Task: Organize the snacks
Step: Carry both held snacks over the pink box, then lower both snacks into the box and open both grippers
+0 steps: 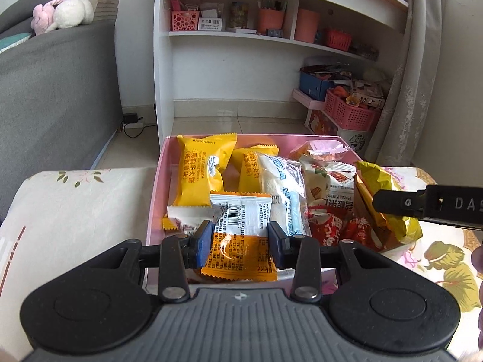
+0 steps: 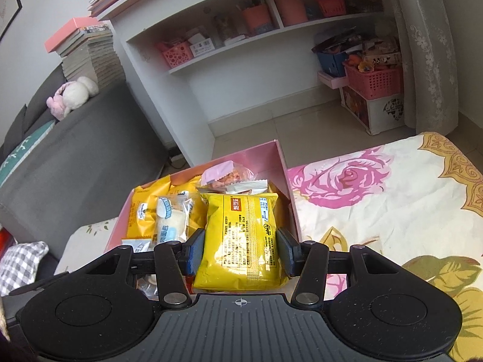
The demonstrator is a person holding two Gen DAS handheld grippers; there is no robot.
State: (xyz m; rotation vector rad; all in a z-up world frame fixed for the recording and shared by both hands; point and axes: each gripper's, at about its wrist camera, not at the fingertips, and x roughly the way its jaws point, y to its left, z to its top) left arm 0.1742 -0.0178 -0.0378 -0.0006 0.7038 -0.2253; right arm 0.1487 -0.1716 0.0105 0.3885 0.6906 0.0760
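White shelves [image 1: 229, 34] and a grey sofa [image 1: 57, 90] stand behind a flowered cloth [image 2: 377, 187] carrying a pink box [image 1: 157, 193] of snacks. Above its near edge, the right gripper [image 2: 240, 252] clamps a yellow packet [image 2: 241, 241], the left gripper [image 1: 238, 242] an orange-white packet [image 1: 240, 238]; both packets point lengthwise away.

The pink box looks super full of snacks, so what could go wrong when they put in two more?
1. The pink box is already crowded, so the orange-and-white packet in the left hand-held gripper might end up perched on the pile and slide off.
2. The puffy yellow bag in the right hand-held gripper sits by the box wall and could tip out onto the flowered cloth.
3. Squeezing might crush the snacks.
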